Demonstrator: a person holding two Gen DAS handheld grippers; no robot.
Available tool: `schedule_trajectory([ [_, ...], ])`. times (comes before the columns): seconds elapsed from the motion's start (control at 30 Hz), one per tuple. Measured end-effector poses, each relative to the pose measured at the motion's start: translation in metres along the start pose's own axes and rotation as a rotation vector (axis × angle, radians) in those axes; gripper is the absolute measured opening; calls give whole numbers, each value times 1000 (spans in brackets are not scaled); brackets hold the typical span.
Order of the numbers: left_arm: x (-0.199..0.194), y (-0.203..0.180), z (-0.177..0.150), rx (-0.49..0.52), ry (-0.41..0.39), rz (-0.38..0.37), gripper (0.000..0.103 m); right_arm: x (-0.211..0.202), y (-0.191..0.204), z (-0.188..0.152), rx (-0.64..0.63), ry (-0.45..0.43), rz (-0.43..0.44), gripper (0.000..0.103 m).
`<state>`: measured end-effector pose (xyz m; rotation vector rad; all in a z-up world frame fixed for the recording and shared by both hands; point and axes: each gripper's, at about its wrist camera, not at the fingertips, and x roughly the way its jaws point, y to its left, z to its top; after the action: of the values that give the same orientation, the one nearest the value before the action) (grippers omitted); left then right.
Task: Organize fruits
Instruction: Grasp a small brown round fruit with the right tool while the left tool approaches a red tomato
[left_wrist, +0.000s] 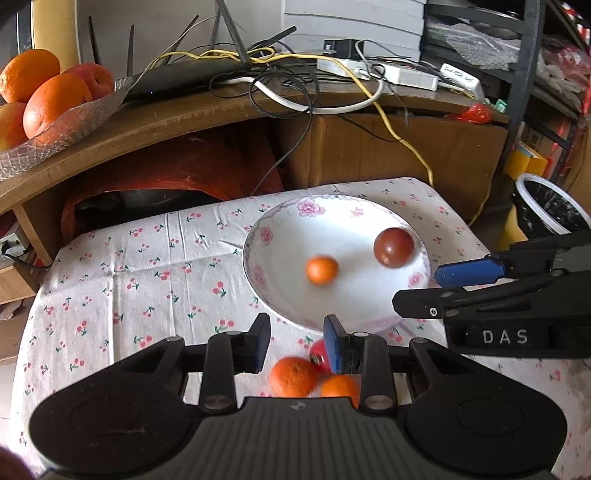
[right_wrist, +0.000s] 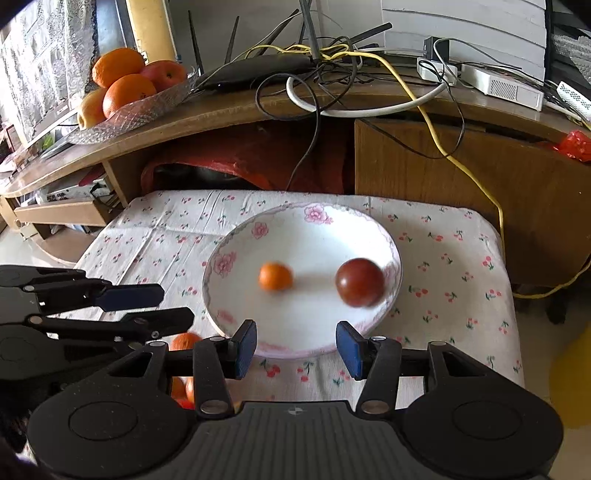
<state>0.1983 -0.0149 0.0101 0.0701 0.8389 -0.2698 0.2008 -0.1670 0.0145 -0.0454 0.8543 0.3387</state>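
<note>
A white floral plate (left_wrist: 280, 229) (right_wrist: 236, 258) sits on the cherry-print cloth. In it lie a small orange fruit (left_wrist: 322, 270) (right_wrist: 275, 276) and a dark red tomato (left_wrist: 393, 247) (right_wrist: 360, 282), both motion-blurred. My left gripper (left_wrist: 297, 341) (right_wrist: 159, 306) is open above the plate's near rim, nothing between its fingers. Under it on the cloth lie two oranges (left_wrist: 293, 376) (left_wrist: 340, 387) and a red tomato (left_wrist: 319, 355), partly hidden. My right gripper (right_wrist: 297, 345) (left_wrist: 417, 291) is open and empty at the plate's near edge, to the right of the left one.
A glass dish of oranges and apples (left_wrist: 55, 122) (right_wrist: 129, 107) stands on the wooden desk (left_wrist: 166, 122) behind. A router and tangled cables (left_wrist: 258, 74) lie there too. A bin (left_wrist: 546, 206) stands right of the table. The cloth (left_wrist: 129, 266) lies bare left of the plate.
</note>
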Motion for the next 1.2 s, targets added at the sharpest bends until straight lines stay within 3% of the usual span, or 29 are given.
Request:
schedule_trajectory([
  [0.33, -27, 1, -24, 61, 23, -39, 40, -9, 18, -35, -38, 79, 41, 45],
  [0.87, -32, 9, -55, 105, 88, -79, 41, 8, 43, -45, -208, 151, 75, 44],
  [1.2, -32, 9, -58, 110, 97, -112, 41, 23, 44, -44, -231, 179, 80, 29],
])
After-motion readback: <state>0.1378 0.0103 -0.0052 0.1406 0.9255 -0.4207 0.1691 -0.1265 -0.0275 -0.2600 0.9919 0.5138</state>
